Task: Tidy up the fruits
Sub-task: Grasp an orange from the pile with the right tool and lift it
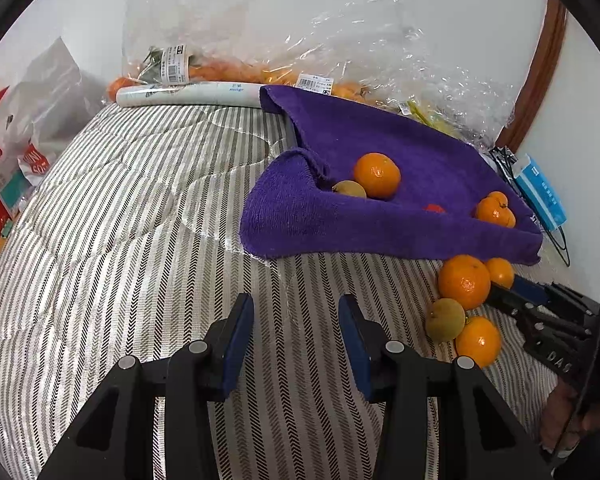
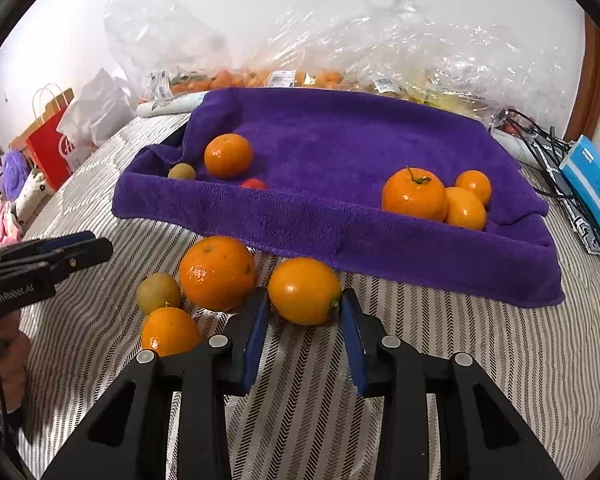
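My right gripper [image 2: 305, 304] is shut on a smooth orange fruit [image 2: 304, 290] that rests on the striped cover just in front of the purple towel [image 2: 340, 140]. Left of it lie a big orange [image 2: 217, 272], a greenish fruit [image 2: 158, 292] and a small orange [image 2: 169, 330]. On the towel, an orange [image 2: 228, 155] and a greenish fruit [image 2: 181, 171] sit at the left, with three oranges [image 2: 414, 194] clustered at the right. My left gripper [image 1: 296, 304] hovers open over bare cover, nothing between its fingers. The loose fruit pile [image 1: 464, 281] is to its right.
Clear plastic bags of fruit [image 2: 300, 76] and a white roll [image 1: 188, 94] line the wall behind the towel. A blue box [image 2: 596, 188] and cables [image 2: 540, 132] lie at the right. A red paper bag [image 2: 48, 140] stands at the left. A hand [image 2: 8, 352] holds the left gripper.
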Tool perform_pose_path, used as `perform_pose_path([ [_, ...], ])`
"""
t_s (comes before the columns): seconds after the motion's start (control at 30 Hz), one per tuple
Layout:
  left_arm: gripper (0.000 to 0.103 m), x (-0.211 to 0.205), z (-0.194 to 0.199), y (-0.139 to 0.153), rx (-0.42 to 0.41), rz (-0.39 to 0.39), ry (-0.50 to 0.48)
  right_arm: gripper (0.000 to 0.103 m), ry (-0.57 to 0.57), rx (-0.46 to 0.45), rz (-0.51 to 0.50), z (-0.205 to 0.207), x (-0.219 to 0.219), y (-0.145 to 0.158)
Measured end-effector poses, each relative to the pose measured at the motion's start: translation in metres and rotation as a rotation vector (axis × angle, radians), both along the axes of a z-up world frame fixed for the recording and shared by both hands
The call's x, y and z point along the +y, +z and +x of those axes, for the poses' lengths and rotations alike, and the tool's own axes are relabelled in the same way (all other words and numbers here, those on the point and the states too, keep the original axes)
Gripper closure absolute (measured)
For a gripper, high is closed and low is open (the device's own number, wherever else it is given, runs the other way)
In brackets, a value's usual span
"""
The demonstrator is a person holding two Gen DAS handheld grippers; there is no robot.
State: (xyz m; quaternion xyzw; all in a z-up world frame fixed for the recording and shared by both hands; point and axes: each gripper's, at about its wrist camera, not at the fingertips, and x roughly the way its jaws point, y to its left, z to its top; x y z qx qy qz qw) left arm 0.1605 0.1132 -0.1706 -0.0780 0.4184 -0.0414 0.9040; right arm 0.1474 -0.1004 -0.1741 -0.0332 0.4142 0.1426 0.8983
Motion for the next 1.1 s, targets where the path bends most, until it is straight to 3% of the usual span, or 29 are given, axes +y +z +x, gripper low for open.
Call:
perform_pose_path([
  [0.27, 0.06, -0.003, 0.0, 0.0, -0.002, 0.032, -0.003, 0.067, -0.022, 0.001, 0.009, -0.008, -0.014, 0.005],
  [0.53, 0.048, -0.012, 0.0, -0.001, 0.006, 0.074, -0.039, 0.067, -0.059, -0.003, 0.013, -0.019, -0.029, 0.011],
  [0.83, 0.048, -0.011, -0.002, 0.002, 0.01, 0.052, -0.041, 0.067, -0.095, -0.033, 0.012, -0.029, -0.047, 0.025],
  [1.1, 0.049, -0.032, -0.018, 0.01, 0.018, -0.058, -0.118, 0.067, -0.127, -0.073, 0.043, -0.041, -0.07, 0.04],
])
